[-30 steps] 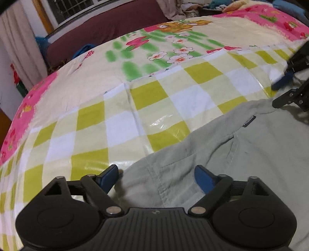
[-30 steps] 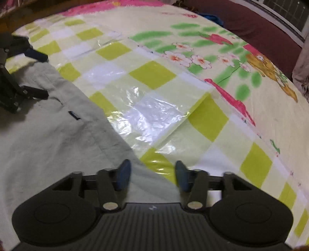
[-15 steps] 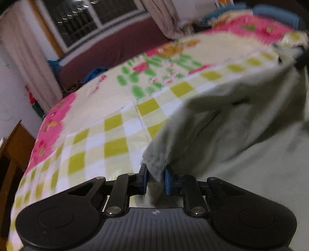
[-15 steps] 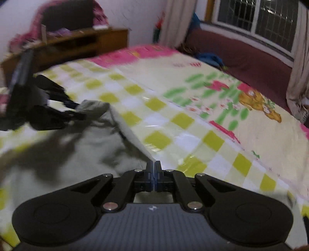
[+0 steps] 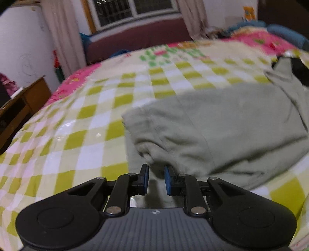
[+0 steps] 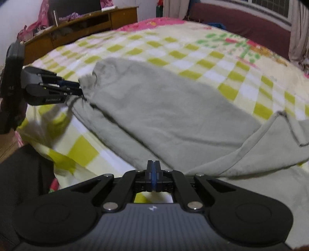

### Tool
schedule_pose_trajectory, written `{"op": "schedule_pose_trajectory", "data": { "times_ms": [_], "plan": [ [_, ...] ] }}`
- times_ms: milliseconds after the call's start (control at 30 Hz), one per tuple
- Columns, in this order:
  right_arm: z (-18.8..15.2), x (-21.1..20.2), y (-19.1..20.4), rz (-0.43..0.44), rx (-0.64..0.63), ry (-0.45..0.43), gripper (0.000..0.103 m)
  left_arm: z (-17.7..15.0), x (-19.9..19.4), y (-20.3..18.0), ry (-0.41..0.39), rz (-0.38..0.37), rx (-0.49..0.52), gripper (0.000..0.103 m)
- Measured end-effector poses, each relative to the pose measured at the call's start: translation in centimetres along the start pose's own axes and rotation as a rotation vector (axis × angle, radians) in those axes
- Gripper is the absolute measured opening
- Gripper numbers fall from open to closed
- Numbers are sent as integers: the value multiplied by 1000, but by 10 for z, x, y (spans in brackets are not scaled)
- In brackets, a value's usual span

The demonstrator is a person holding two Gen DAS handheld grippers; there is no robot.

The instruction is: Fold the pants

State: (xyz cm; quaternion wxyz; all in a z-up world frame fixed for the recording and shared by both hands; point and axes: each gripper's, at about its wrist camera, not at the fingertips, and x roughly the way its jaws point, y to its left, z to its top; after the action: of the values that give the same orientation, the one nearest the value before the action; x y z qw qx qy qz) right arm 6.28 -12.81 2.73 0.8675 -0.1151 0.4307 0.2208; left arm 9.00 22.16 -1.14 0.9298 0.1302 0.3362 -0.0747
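The grey-green pants [image 6: 173, 108] lie folded over on themselves across the middle of the right wrist view, one layer doubled on top of another, spread on a yellow-and-white checked bedcover [image 6: 193, 50]. In the left wrist view the pants [image 5: 222, 131] fill the centre and right of the frame. The left gripper [image 5: 156, 178], at the bottom centre of its own view, has its blue pads pressed on a bunched edge of the fabric; in the right wrist view it shows at the left edge, pinching the corner. The right gripper [image 6: 153, 178], at the bottom centre, has its pads together, and fabric runs to its tips. A wooden desk [image 6: 81, 25] stands in the upper left, a maroon sofa [image 5: 139, 38] under a window [image 5: 133, 9] beyond.
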Motion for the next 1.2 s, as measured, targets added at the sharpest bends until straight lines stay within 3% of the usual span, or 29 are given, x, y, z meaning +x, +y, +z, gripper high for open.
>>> {"op": "schedule_pose_trajectory", "data": {
  "times_ms": [167,233,300,333,367,400,467,533,600,633,667,733,833,1033,1133,1200],
  "plan": [
    [4,-4,15,-30,-77,-24,5,-8,-12,1,-25,-23,0,39],
    [0,-4,27,-43,-149,-48,7,-11,-16,-4,-34,-56,25,64],
    [2,5,40,-41,-220,-69,22,-13,-17,-9,-51,-54,38,82],
    [3,11,45,-42,-247,-82,35,-13,-15,-11,-56,-42,44,88],
    [5,18,51,-39,-279,-87,42,-12,-11,-12,-57,-31,45,88],
    [6,25,56,-40,-308,-90,42,-11,-6,-12,-52,-32,42,88],
    [8,40,63,-43,-345,-87,42,-7,4,-11,-31,-46,31,86],
    [12,55,67,-41,-365,-74,39,-2,13,-14,-6,-52,36,60],
    [16,68,70,-52,-378,-56,38,0,20,-13,27,-49,29,50],
    [17,73,69,-63,-376,-55,31,0,22,-12,32,-46,26,42],
    [20,76,67,-68,-361,-50,15,0,23,-10,38,-43,22,36],
    [27,76,61,-58,-306,-46,2,3,19,0,44,-65,-19,31],
    [34,59,59,-50,-273,-87,1,7,8,14,31,-95,-75,27],
    [38,11,77,69,-213,-166,1,5,-26,37,-23,-71,-145,25],
    [24,25,89,69,-244,-124,1,-9,-24,37,5,-37,-146,25],
    [13,54,91,55,-253,-36,4,-20,-11,33,62,-24,-148,25]
  ]
}}
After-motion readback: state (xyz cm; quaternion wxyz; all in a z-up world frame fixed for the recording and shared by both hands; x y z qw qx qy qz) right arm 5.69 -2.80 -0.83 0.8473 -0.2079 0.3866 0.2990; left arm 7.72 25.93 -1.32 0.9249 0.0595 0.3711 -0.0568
